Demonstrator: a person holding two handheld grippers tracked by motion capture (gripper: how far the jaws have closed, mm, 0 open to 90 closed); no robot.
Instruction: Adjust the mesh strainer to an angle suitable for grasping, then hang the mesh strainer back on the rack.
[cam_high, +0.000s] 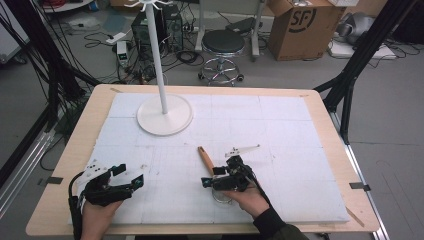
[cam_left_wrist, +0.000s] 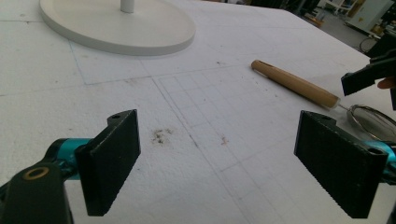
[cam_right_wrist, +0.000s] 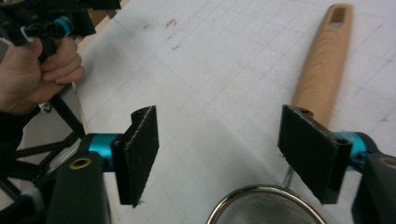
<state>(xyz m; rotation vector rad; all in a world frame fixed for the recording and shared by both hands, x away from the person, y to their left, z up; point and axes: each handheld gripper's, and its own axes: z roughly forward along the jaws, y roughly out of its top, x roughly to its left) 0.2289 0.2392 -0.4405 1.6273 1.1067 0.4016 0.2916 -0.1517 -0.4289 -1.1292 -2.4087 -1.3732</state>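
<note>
A small strainer lies on the white foam mat (cam_high: 290, 150), its wooden handle (cam_high: 205, 160) (cam_left_wrist: 295, 84) (cam_right_wrist: 323, 70) pointing away from me. Its metal mesh bowl (cam_right_wrist: 266, 207) (cam_left_wrist: 373, 121) is at the near end. My right gripper (cam_high: 212, 176) (cam_right_wrist: 219, 154) hovers over the bowl end, open; the bowl's rim lies low between the jaws, and the pads touch nothing. Off to the left, my left gripper (cam_high: 129, 175) (cam_left_wrist: 219, 172) rests open over bare mat with nothing between its jaws.
A white pole stand with a round base (cam_high: 165, 115) (cam_left_wrist: 116, 28) stands at the mat's far left-centre. A small pale metal piece (cam_high: 242, 149) lies just beyond the right gripper. The wooden table edge (cam_high: 80, 145) frames the mat.
</note>
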